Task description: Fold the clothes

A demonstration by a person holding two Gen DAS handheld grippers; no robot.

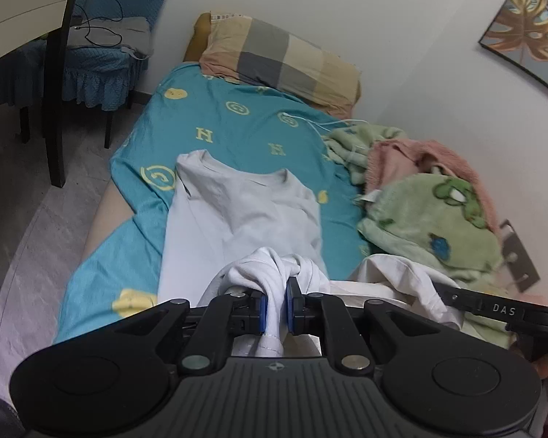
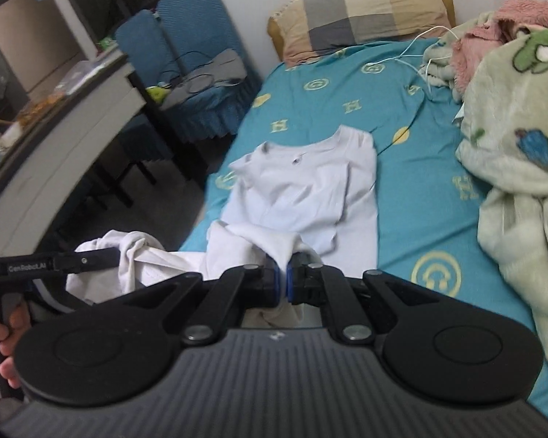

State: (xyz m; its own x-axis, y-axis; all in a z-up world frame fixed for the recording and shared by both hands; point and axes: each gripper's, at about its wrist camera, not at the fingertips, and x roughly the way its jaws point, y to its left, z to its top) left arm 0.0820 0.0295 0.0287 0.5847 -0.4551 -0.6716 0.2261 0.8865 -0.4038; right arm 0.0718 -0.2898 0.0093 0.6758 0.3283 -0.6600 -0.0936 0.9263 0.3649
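Note:
A pale white T-shirt (image 1: 237, 211) lies on the teal bed sheet (image 1: 237, 124), collar toward the pillow and sleeves folded in. Its near hem is bunched and lifted. My left gripper (image 1: 274, 308) is shut on a bunch of that hem cloth, which passes between the blue pads. In the right wrist view the same T-shirt (image 2: 310, 186) lies ahead, and my right gripper (image 2: 282, 279) is shut on the other part of its hem. The other gripper's black handle shows at each view's edge, held by a hand.
A green and pink fleece blanket (image 1: 431, 215) is heaped on the bed's wall side, shown also as the blanket (image 2: 511, 127). A checked pillow (image 1: 281, 58) lies at the head with a white cable (image 2: 416, 54) nearby. Blue-covered chairs (image 2: 201, 58) and a table (image 2: 73, 120) stand beside the bed.

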